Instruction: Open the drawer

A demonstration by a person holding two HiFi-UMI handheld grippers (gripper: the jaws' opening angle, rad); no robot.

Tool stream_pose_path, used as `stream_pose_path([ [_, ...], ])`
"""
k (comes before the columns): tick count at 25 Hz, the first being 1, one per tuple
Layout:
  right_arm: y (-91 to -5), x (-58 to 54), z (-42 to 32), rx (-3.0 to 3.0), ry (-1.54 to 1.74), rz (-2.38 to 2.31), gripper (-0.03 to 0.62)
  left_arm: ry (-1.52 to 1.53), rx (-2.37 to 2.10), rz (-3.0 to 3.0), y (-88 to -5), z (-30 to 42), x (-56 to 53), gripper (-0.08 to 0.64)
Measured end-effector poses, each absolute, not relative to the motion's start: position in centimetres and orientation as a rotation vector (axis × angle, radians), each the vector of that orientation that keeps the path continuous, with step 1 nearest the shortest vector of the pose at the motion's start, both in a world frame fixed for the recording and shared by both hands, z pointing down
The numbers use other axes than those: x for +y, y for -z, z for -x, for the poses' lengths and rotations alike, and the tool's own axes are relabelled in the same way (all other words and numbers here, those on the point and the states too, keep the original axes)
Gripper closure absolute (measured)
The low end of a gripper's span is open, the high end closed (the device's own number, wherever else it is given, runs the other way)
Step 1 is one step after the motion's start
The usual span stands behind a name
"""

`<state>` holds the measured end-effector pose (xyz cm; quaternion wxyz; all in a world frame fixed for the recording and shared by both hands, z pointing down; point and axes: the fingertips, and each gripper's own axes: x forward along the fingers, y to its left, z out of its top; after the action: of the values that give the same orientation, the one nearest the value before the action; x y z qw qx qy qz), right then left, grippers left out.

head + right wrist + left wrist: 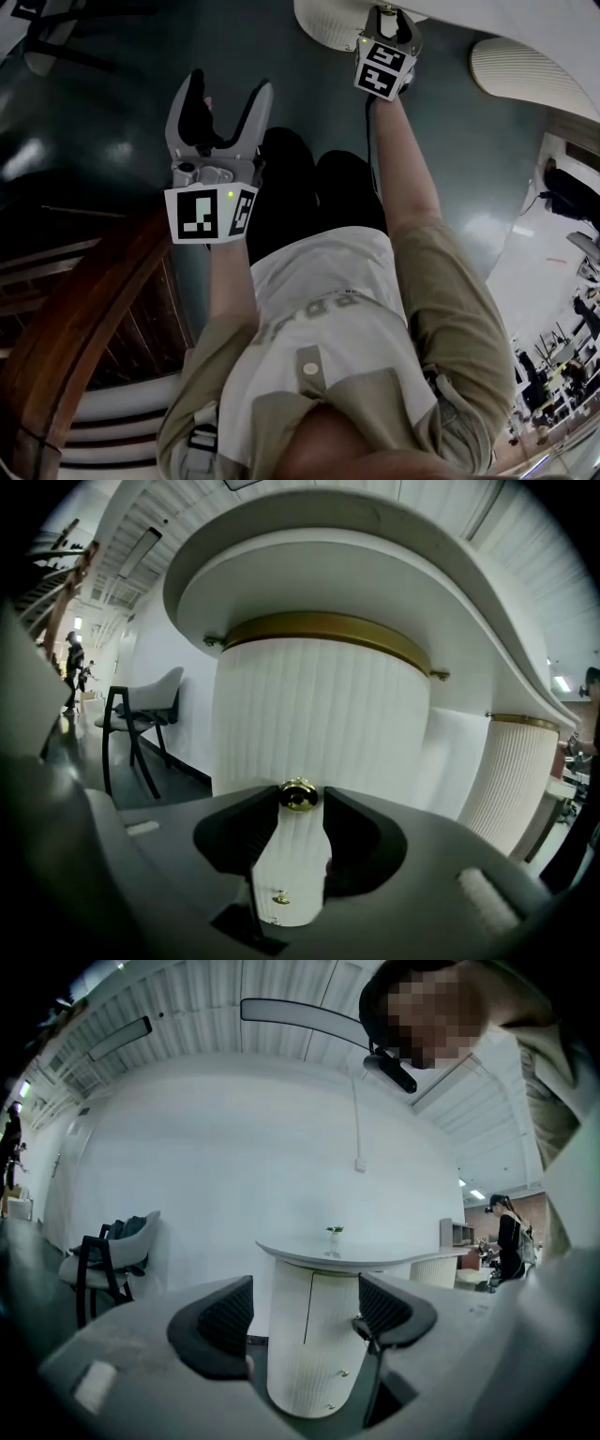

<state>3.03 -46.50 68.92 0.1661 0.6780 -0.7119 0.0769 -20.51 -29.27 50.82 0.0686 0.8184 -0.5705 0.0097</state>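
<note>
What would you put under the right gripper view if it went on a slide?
Right gripper with its jaws closed on a gold knob on the front of a white fluted cabinet.

Right gripper [300, 803] sits hard up against the white ribbed round cabinet [319, 714]. The small round brass knob [298, 796] fills the gap at its jaw tips, no slack either side. The broad white curved tabletop [394, 574] overhangs above and caps headroom there. The second white ribbed pedestal [517, 780] stands off to the right, with a recessed white wall between the two: passable gap. Left of the cabinet, the bare dark green floor [103, 131] runs free out to the black-framed chair with pale shell seat [141, 710] by the wall. Left gripper [223, 112] hangs in open air, jaws apart, nothing between them. The curved brown wooden rail [75, 328] crowds in just left of that forearm.
</note>
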Motion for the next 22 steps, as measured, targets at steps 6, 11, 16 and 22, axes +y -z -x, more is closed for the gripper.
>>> stream_pose_path([
  [6, -69.1, -46.5, -3.1, -2.035, -0.245, -1.954, 0.462, -0.041, -1.712, -2.472, -51.1, 20.6, -30.1, 0.198],
  [11, -69.1, -46.4, -3.1, -2.041, -0.298, -1.958, 0.466, -0.048, -1.702, -2.473, -50.8, 20.6, -30.3, 0.198],
  [16, -69.1, -46.2, -3.0, -2.050, -0.299, -1.909, 0.469, -0.053, -1.683, -2.478, -50.2, 20.3, -30.3, 0.198],
  [22, -69.2, -45.8, -3.0, -2.048, -0.298, -1.875, 0.477, -0.052, -1.675, -2.479, -49.4, 19.8, -30.2, 0.198],
])
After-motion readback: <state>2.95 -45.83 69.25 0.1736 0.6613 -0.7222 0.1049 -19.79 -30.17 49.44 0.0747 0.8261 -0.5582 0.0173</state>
